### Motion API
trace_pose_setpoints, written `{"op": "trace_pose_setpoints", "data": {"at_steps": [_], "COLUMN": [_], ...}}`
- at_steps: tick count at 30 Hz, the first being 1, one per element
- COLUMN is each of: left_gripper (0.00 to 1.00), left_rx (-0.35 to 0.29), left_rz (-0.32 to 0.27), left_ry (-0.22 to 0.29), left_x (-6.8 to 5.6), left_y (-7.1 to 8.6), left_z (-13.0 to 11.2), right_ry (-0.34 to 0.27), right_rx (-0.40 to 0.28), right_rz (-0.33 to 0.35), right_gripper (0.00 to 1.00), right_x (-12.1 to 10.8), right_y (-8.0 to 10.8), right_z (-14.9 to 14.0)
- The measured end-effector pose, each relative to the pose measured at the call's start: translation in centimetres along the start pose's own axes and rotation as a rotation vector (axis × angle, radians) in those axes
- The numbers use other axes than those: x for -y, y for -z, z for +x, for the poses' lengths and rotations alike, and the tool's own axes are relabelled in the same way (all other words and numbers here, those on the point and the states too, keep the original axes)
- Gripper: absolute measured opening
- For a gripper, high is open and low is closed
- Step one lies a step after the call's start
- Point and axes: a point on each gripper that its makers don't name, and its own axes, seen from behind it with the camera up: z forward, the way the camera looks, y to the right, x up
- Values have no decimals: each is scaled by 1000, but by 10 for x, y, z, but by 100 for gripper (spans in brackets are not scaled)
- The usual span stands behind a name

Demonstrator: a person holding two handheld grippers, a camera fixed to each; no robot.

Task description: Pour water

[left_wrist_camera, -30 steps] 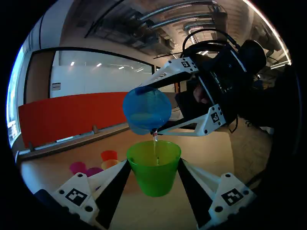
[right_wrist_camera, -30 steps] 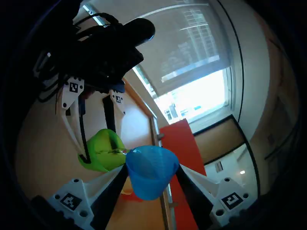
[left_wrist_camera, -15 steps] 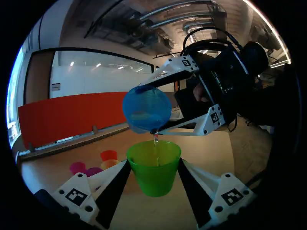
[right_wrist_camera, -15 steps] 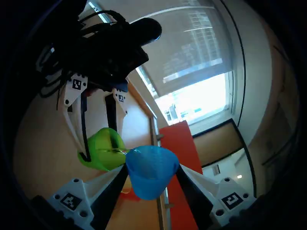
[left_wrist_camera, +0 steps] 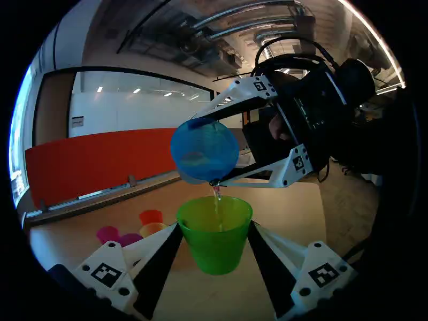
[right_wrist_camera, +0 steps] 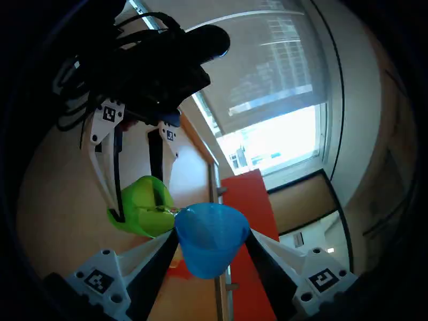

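Since a second ago the blue cup [left_wrist_camera: 204, 150] has tipped a shade further. In the left gripper view, my left gripper [left_wrist_camera: 215, 227] clamps the upright green cup [left_wrist_camera: 215, 249], which catches a thin water stream [left_wrist_camera: 217, 199]. In the right gripper view, my right gripper [right_wrist_camera: 211, 235] pinches the blue cup [right_wrist_camera: 209, 243], whose lip is just beside the green cup [right_wrist_camera: 140, 209].

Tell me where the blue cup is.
In the left gripper view, the blue cup hangs tipped just above the green cup, held in the right claw.

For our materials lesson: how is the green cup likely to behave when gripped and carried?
The green cup looks like thin translucent plastic, so probably light and slightly squashy. Water is streaming in, so it likely grows heavier in the left tool.
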Motion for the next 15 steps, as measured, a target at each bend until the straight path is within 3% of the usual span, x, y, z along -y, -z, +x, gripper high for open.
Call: {"op": "trace_pose_setpoints", "data": {"at_steps": [15], "left_gripper": [85], "left_rx": [1], "left_rz": [-2], "left_ry": [-4], "left_x": [-2], "left_y": [-2], "left_z": [0], "right_ry": [34], "right_rx": [4], "right_rz": [-3], "right_gripper": [91], "right_x": [-2], "right_y": [0], "right_z": [-2]}}
